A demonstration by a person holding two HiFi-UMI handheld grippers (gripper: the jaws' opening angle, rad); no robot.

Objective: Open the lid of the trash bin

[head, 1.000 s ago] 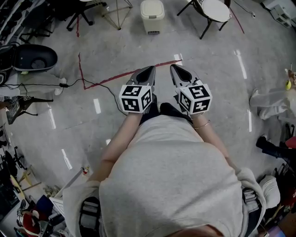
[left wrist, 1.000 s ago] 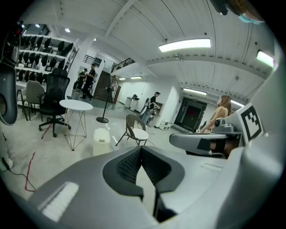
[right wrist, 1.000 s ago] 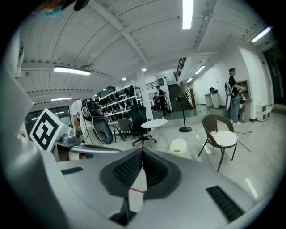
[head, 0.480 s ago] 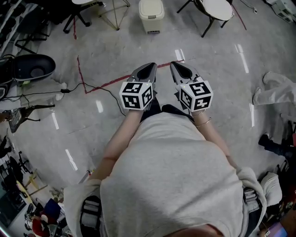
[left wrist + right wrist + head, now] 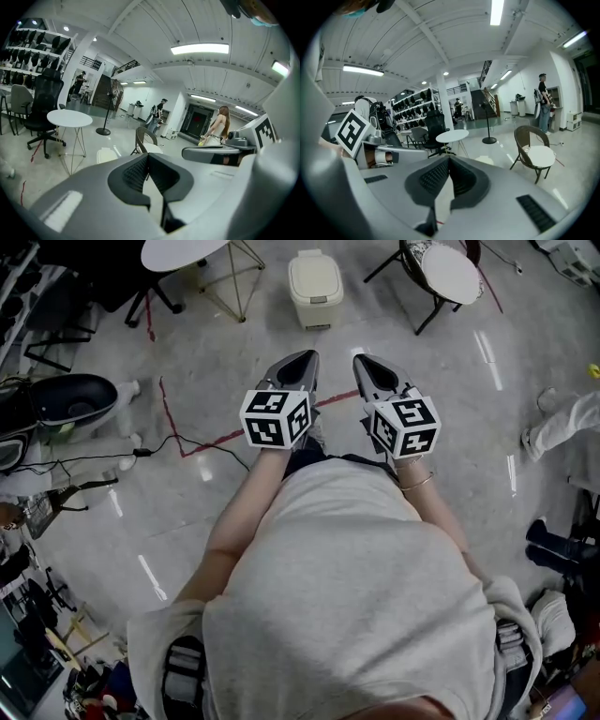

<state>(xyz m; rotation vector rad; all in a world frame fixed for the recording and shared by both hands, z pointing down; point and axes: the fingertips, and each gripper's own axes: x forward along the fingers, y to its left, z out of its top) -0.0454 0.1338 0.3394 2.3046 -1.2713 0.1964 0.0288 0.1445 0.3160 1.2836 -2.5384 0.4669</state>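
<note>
The trash bin (image 5: 314,287) is a small cream bin standing on the grey floor at the top of the head view, lid down. Both grippers are held side by side in front of the person's body, pointing toward it and well short of it. My left gripper (image 5: 302,360) is shut with nothing in it, and so is my right gripper (image 5: 364,363). In the left gripper view the bin (image 5: 107,154) shows just left of the closed left gripper (image 5: 148,154). In the right gripper view the right gripper (image 5: 449,158) is closed too, with a pale bin top (image 5: 484,160) beyond it.
A round white table (image 5: 183,251) stands left of the bin and a wicker chair with a round seat (image 5: 448,273) to its right. Red tape (image 5: 202,442) and a black cable (image 5: 178,454) cross the floor. A dark tub (image 5: 70,399) sits at left, and a person's legs (image 5: 562,427) at right.
The person has stepped forward: the bin, table and chair have slid lower in the head view, nearer the grippers. Both grippers stay shut and side by side.
</note>
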